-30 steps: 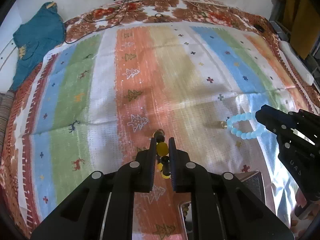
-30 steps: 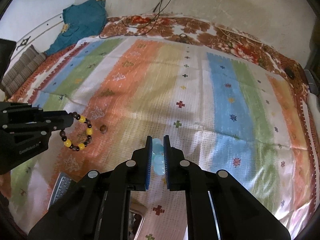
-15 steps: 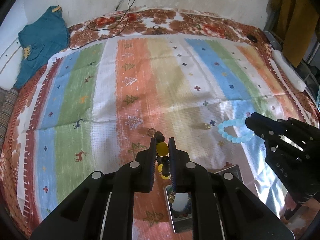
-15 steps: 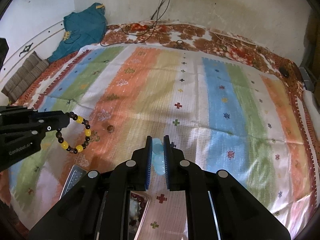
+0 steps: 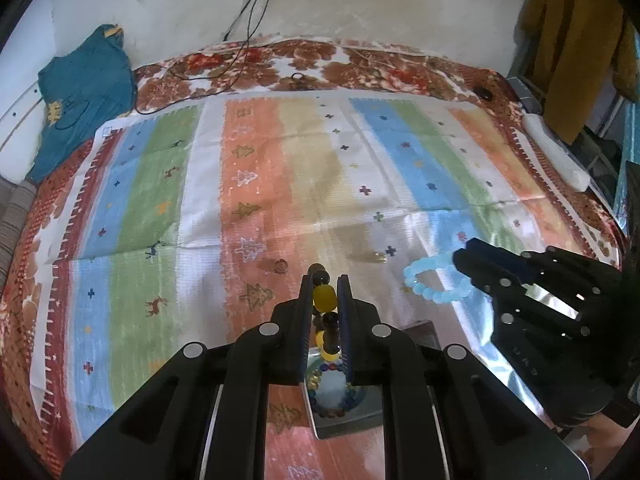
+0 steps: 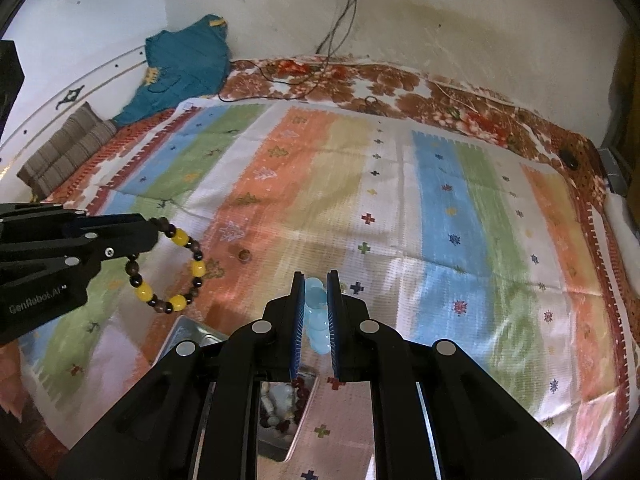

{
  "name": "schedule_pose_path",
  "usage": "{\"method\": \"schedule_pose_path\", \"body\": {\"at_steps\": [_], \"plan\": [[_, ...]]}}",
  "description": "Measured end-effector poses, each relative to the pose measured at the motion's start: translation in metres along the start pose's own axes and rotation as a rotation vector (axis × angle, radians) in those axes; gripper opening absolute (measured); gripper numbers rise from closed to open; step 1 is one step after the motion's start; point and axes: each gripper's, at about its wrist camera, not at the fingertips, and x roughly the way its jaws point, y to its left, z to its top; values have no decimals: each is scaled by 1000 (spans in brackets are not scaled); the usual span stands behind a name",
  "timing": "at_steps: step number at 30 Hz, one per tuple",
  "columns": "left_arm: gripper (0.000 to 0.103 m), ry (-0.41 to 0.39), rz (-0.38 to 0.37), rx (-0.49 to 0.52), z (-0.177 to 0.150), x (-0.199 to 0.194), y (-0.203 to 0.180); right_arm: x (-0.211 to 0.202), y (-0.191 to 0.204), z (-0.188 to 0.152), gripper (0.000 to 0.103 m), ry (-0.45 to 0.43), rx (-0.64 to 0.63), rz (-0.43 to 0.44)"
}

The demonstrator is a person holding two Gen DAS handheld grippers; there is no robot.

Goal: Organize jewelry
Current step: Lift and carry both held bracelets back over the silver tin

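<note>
Two bracelets hang in the air above the striped cloth (image 5: 280, 184), one in each gripper. The left gripper (image 5: 325, 292) is clamped on the yellow and brown bracelet (image 6: 176, 264); the right gripper (image 6: 315, 300) is clamped on the pale blue bracelet (image 5: 434, 280). Below them sits a metal tin (image 5: 344, 420) with beaded pieces inside. A single brown bead (image 5: 281, 266) and a small gold piece (image 5: 379, 257) lie loose on the cloth beyond it.
</note>
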Motion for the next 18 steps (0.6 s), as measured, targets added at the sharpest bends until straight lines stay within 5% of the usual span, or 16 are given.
{"method": "schedule_pose_path", "body": {"at_steps": [18], "plan": [[12,-31,-43,32,-32,-36,-23,-28,18,-21,12,-10,-21,48]]}}
